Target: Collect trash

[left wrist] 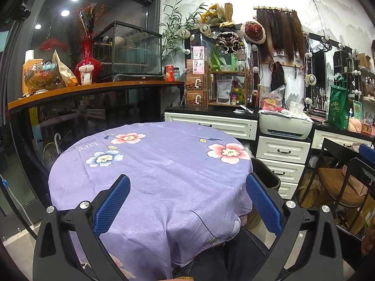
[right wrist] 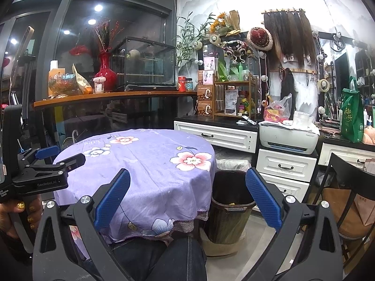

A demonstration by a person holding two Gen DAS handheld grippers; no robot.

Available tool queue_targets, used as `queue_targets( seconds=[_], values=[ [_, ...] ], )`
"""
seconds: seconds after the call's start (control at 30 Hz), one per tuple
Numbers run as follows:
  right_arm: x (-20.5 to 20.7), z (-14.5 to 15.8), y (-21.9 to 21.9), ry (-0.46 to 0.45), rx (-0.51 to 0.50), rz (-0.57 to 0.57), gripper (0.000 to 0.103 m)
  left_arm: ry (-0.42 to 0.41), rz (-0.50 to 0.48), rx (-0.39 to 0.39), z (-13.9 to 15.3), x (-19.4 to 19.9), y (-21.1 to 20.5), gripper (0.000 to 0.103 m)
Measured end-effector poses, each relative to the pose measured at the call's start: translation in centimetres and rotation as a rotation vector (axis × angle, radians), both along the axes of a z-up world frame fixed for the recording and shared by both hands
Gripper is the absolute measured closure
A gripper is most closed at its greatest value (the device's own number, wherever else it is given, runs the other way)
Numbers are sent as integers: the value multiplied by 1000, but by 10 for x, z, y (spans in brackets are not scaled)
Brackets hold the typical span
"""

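Left gripper and right gripper, both spread wide and empty, above the floral-clothed round table; dark trash bin beside the table, yellow scrap inside.

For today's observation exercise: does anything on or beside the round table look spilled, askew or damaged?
Nothing stands out. The purple tablecloth lies smooth, and the brown bin stands upright beside the table.
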State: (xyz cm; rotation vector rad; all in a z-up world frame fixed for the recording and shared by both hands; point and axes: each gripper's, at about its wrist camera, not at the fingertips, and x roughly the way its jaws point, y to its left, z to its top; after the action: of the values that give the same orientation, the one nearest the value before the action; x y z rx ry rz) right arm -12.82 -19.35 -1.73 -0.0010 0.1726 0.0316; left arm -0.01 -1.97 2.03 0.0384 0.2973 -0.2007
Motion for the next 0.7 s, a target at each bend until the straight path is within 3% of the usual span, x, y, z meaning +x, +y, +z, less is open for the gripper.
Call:
queue_targets(
  seconds=[0.7],
  values=[
    [1,-3,-2,9,1,3,6,-7,8,4,3,-2,-2,5]
  ],
)
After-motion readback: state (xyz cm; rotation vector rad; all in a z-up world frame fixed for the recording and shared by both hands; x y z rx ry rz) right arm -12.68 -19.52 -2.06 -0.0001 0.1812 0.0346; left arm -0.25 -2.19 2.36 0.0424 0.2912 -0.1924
